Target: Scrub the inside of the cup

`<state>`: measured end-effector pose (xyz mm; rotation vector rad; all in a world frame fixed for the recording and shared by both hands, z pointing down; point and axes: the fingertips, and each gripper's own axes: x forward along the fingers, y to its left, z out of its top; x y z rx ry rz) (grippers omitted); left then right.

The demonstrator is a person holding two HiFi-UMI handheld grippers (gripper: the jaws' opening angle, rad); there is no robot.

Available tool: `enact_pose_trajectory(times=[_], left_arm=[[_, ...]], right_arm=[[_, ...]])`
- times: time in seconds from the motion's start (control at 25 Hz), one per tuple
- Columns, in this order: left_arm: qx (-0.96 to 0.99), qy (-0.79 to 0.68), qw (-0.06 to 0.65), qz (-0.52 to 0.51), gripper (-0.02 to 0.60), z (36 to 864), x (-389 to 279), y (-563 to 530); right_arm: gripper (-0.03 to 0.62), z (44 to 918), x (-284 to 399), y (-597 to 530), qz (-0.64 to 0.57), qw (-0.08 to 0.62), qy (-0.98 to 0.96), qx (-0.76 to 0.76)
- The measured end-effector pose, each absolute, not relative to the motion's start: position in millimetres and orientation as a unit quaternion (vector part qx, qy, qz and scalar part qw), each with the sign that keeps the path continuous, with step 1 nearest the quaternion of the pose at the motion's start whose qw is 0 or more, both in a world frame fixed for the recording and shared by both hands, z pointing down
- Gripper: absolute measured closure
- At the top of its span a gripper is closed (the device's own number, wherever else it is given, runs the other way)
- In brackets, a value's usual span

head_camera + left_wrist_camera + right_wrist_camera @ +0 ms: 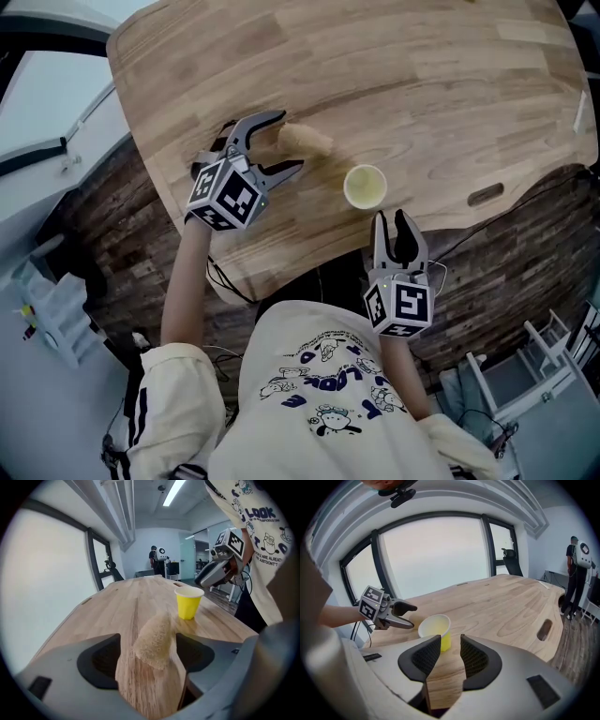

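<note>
Table (450, 84): a broad pale wooden top with a curved near edge; everything here sits on its near part.
My left gripper (292, 141): low over the table's left side and pointing right, its jaws spread wide. The sponge lies in the gap between them, and neither pad presses on it.
My right gripper (391, 225): at the table's near edge and aimed away from me, jaws parted by a narrow gap with only bare wood between them. The cup stands just beyond its tips, untouched.
Cup (365, 186): yellow with a paler inside, upright with its mouth open upward. It stands near the table's near edge, to the right of the sponge.
Sponge (307, 140): a tan, rough-surfaced piece lying flat on the wood, apart from the cup.
</note>
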<state>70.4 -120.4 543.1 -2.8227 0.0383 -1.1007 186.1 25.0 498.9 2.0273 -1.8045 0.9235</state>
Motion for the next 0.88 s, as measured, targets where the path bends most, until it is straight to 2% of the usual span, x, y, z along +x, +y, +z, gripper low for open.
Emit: enact_pose_trajectory(times=[0.52,0.68,0.88], left_arm=[[-0.924,-0.010,0.025,-0.382,0.222,566,72,-116],[-0.925,-0.004,0.022,-0.378,0.268,566,74,-120],[-0.922,-0.008,0.032,-0.387,0.294,569,74,-118]], right_arm=[[0.484,508,182,26,0.330,0.149,-0.629,0.688],[0.484,509,182,24,0.331,0.148,-0.628,0.689],[0.484,511,179,23,0.334,0.148,-0.629,0.686]])
